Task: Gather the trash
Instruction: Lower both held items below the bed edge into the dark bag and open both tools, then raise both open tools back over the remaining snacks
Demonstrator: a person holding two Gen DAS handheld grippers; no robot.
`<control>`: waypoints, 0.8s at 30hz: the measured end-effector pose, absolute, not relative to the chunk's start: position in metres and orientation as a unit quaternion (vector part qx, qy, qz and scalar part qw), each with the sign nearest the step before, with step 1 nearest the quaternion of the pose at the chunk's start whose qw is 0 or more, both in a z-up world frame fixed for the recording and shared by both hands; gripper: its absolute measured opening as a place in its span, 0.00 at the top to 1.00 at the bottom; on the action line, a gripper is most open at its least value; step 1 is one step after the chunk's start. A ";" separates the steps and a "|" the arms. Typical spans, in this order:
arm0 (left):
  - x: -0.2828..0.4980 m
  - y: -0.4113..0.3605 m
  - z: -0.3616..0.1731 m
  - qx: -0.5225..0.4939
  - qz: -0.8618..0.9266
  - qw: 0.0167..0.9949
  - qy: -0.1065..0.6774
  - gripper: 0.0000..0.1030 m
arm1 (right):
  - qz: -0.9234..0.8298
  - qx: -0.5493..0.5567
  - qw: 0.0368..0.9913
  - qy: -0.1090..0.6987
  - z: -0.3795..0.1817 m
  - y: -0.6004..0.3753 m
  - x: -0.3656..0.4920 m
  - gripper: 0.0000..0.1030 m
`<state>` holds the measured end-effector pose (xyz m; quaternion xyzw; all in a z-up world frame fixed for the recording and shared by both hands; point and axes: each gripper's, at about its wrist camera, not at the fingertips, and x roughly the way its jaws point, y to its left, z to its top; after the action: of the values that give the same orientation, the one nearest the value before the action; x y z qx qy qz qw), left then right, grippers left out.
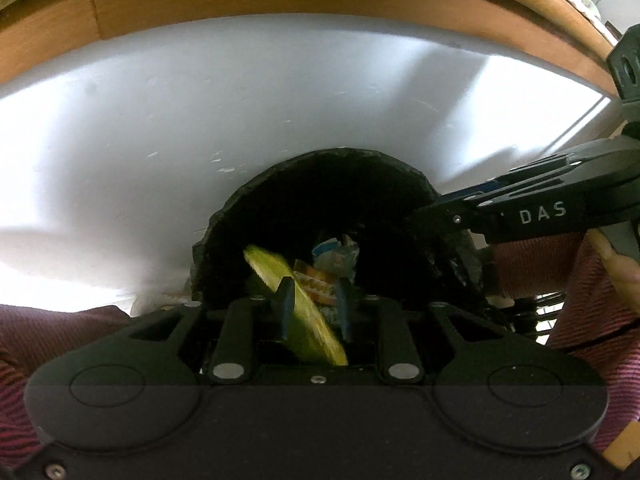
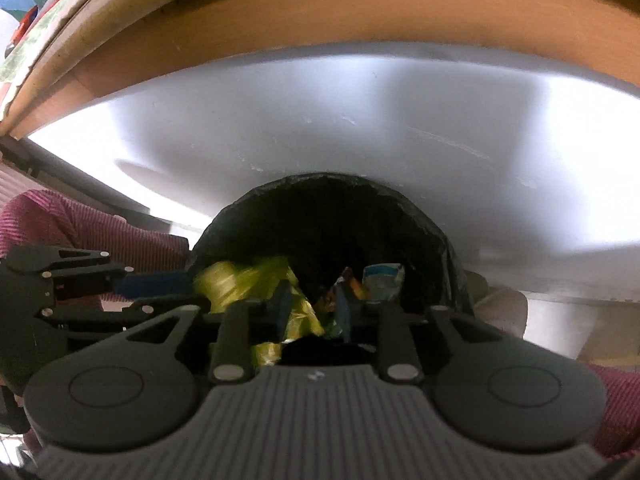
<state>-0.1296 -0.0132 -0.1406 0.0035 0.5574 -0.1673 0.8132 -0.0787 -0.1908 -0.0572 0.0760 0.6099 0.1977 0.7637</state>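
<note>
Trash sits low in the black-lined bin (image 1: 328,200): an orange wrapper (image 1: 316,284) and a blue-white packet (image 2: 382,280). A blurry yellow-green wrapper (image 1: 304,312) slants between the left gripper (image 1: 314,308) fingers, parted. Right gripper (image 2: 312,308) fingers stand spread over crumpled yellow-green plastic (image 2: 240,282)

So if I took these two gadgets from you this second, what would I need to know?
Left gripper: over the black bin bag, fingers apart; a yellow-green wrapper lies slanted between them, apparently loose.
Right gripper: over the same bag, fingers open, crumpled yellow-green wrapper just in front, blurred.
In the bag already: an orange packet and a white-and-blue packet.
Done: both pieces brought to the bag's mouth.
Left: check that they fall in, then look for more trash; none shows in these views.
</note>
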 end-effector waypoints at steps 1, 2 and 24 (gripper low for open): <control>-0.130 -0.014 -0.141 0.002 -0.166 0.813 0.558 0.71 | 0.197 0.077 0.765 0.609 -0.056 -0.190 -0.078 0.50; -0.130 -0.014 -0.141 0.002 -0.166 0.813 0.559 0.65 | 0.198 0.078 0.765 0.608 -0.057 -0.192 -0.078 0.47; -0.143 -0.015 -0.094 0.004 -0.170 0.838 0.518 0.47 | 0.193 0.084 0.807 0.551 -0.005 -0.207 -0.097 0.30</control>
<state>-0.1435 -0.0146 -0.0939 0.0040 0.5184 -0.1701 0.8380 -0.0970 -0.2074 -0.0047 0.0842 0.5514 0.1933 0.8071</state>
